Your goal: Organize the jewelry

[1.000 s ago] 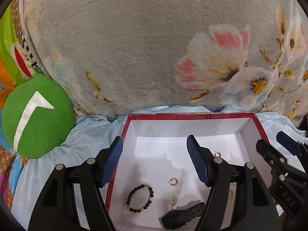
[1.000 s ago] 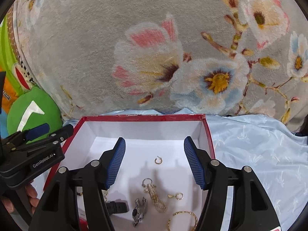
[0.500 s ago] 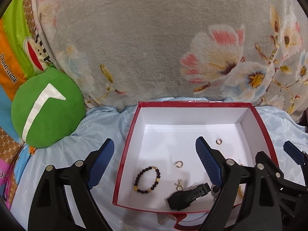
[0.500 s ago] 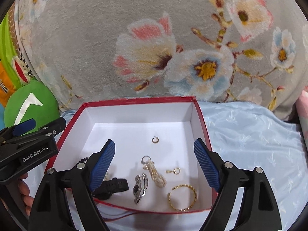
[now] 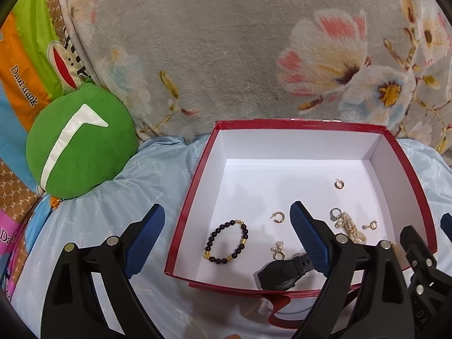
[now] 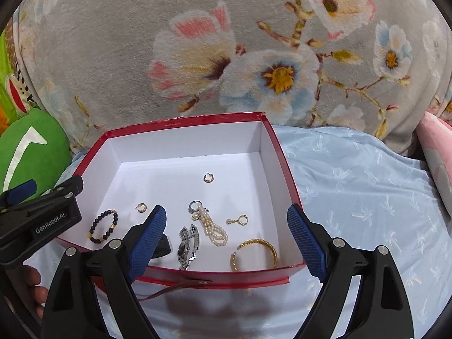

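A red box (image 5: 299, 125) (image 6: 183, 119) with a white inside lies on the bed. In it lie a black bead bracelet (image 5: 227, 241) (image 6: 103, 226), a black watch (image 5: 284, 272), a silver watch (image 6: 188, 243), a pearl piece (image 6: 212, 227), a gold bangle (image 6: 255, 251) and several small gold earrings (image 5: 339, 183) (image 6: 208, 178). My left gripper (image 5: 226, 240) is open and empty, straddling the box's left wall. My right gripper (image 6: 226, 240) is open and empty above the box's near part.
A grey floral blanket (image 5: 226, 42) (image 6: 240, 42) rises behind the box. A green round cushion (image 5: 76, 147) lies to the left. Light blue sheet (image 6: 367, 197) spreads around the box. A pink pillow (image 6: 436, 141) sits at far right.
Both grippers have drawn back and up from the box, so more of the box and the jewelry in it shows. Both stay open and empty.
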`<control>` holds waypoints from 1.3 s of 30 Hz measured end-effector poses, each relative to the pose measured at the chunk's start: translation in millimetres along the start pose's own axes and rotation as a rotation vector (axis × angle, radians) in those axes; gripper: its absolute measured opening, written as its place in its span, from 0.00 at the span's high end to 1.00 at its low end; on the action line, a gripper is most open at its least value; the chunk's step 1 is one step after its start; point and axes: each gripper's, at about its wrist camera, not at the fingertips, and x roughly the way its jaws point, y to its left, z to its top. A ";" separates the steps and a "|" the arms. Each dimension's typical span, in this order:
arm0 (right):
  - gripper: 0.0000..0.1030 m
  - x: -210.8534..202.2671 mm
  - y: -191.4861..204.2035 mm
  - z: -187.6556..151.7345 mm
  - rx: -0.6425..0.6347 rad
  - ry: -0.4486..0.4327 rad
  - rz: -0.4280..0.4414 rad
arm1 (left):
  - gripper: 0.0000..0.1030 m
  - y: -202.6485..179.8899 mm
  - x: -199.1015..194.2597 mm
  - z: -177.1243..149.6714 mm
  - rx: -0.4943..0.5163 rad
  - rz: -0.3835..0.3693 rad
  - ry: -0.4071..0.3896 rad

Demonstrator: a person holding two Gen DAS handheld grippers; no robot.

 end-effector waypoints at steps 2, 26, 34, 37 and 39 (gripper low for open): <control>0.17 -1.2 -1.1 -1.7 0.007 -0.003 -0.004 | 0.15 -0.3 0.3 -2.4 -0.003 0.002 0.001; 0.17 -10.1 16.5 -16.2 -0.008 0.021 0.016 | 0.14 -1.1 -11.6 -21.5 0.011 0.015 0.014; 0.17 -13.0 17.8 -18.0 -0.009 0.023 0.020 | 0.14 -2.9 -15.5 -24.3 0.012 0.016 0.018; 0.17 -14.3 17.5 -18.7 -0.007 0.020 0.018 | 0.14 -3.0 -18.4 -25.1 0.012 0.016 0.018; 0.17 -17.0 17.2 -19.3 -0.005 0.018 0.020 | 0.14 -3.1 -19.9 -25.4 0.010 0.018 0.017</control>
